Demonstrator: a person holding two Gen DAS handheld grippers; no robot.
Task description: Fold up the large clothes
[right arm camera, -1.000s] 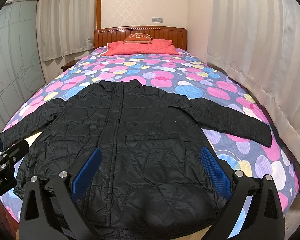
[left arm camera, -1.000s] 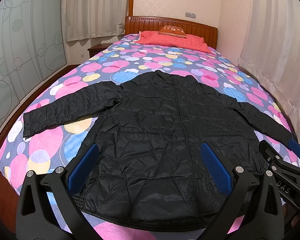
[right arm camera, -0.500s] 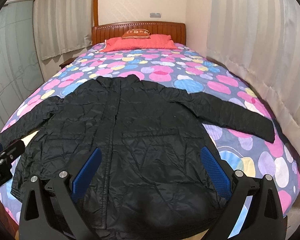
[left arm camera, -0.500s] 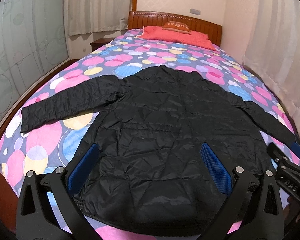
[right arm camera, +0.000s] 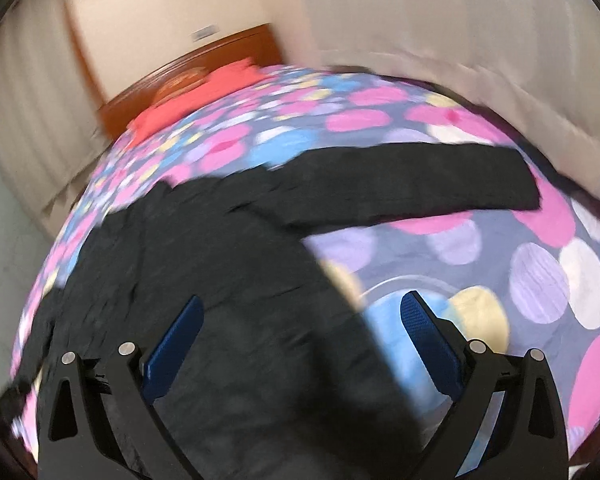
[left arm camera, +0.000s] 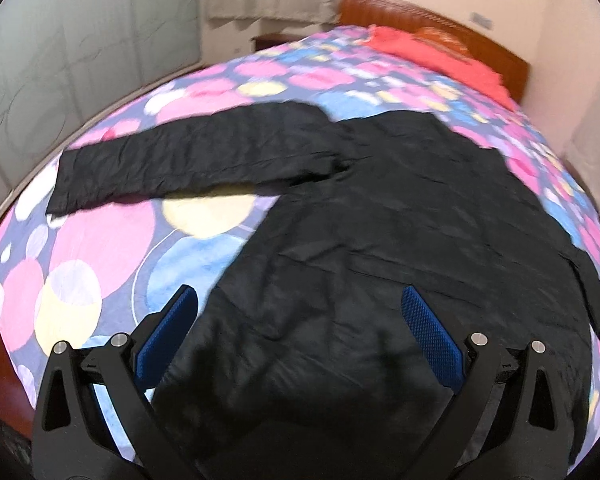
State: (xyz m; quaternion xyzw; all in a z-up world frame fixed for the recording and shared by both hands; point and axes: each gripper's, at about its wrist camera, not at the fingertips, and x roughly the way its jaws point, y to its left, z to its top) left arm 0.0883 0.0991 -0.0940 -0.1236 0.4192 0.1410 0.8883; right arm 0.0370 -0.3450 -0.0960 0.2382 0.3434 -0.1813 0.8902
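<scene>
Currently a black quilted jacket (left arm camera: pixel 380 240) lies flat, front up, on the bedspread (left arm camera: pixel 100 240) of a bed, both sleeves spread out to the sides. The left claw (left arm camera: pixel 300 336) hangs over the jacket's lower left part, spread wide and holding nothing. The right claw (right arm camera: pixel 300 336) hangs over the jacket's lower right edge, likewise wide and empty, its right pad (right arm camera: pixel 424 340) above bare bedspread.

Judgement: the step in hand is the approach to a first fold. To do it well, each claw should take a full pinch of the padded fabric, through both layers, at matching points, so the fold line runs straight.

Limitations: both views are motion-blurred, the right one heavily. The hem nearest the claws is hidden behind their frames. The left sleeve's (right arm camera: pixel 24 344) end is indistinct in the right view. The pillow (left arm camera: pixel 440 52) and headboard (left arm camera: pixel 420 12) are smeared.
</scene>
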